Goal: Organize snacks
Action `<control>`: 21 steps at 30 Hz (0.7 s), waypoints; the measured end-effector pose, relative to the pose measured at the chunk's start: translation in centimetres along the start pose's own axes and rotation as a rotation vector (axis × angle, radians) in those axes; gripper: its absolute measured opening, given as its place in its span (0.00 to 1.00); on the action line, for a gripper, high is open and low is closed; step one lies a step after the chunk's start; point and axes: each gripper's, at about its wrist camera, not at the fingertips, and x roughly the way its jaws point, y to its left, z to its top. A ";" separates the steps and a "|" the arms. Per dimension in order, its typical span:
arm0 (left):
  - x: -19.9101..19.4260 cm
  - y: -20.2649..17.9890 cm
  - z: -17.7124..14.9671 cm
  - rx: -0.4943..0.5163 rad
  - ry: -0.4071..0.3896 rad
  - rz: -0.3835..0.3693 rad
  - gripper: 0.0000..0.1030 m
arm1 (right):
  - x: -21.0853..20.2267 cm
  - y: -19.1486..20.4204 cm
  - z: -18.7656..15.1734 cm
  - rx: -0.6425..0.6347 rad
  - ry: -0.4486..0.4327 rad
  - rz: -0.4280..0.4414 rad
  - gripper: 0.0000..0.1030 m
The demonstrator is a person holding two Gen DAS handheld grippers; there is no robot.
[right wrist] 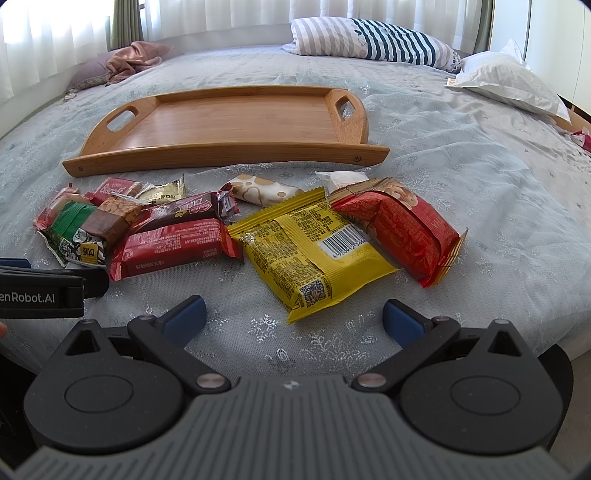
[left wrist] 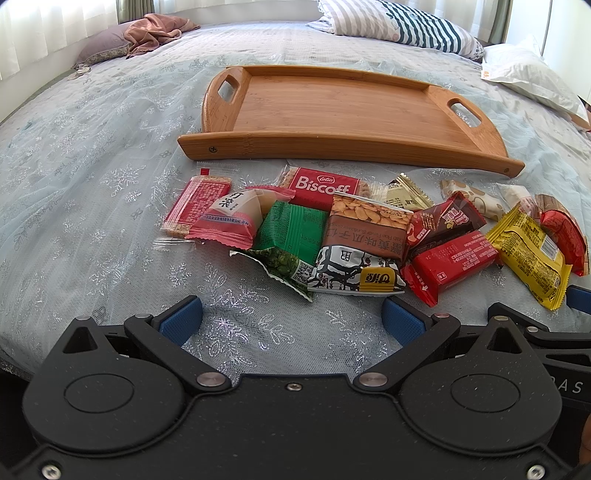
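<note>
An empty wooden tray [left wrist: 332, 110] [right wrist: 229, 122] lies on the bed. In front of it lies a row of several snack packets: a red Biscoff pack [left wrist: 321, 184], a green packet [left wrist: 291, 232], a brown seed packet [left wrist: 362, 243], a red bar [left wrist: 454, 262] [right wrist: 173, 243], a yellow packet [left wrist: 528, 254] [right wrist: 310, 251] and a red packet [right wrist: 406, 229]. My left gripper [left wrist: 291, 321] is open and empty, just short of the green and brown packets. My right gripper [right wrist: 293, 317] is open and empty, just short of the yellow packet.
The bed has a pale blue lace cover [right wrist: 461, 166]. A striped pillow [right wrist: 373, 40] and a white pillow [right wrist: 509, 77] lie at the back right, a pink cloth [left wrist: 155, 29] at the back left. The left gripper body [right wrist: 44, 291] shows at the right view's left edge.
</note>
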 end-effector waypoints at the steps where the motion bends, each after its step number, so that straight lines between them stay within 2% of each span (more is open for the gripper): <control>1: 0.0 0.0 0.0 0.001 -0.001 0.000 1.00 | 0.0 0.0 0.0 0.002 0.003 0.000 1.00; 12: -0.1 0.3 0.1 -0.009 -0.006 -0.014 1.00 | 0.3 -0.4 -0.2 0.010 -0.006 0.012 1.00; 16: -0.3 0.4 -0.6 0.013 -0.058 -0.022 1.00 | 0.1 -0.2 -0.8 -0.021 -0.043 0.011 1.00; 21: -1.5 0.4 -1.2 0.019 -0.117 -0.040 1.00 | -0.6 -0.8 -0.2 -0.016 -0.032 0.038 1.00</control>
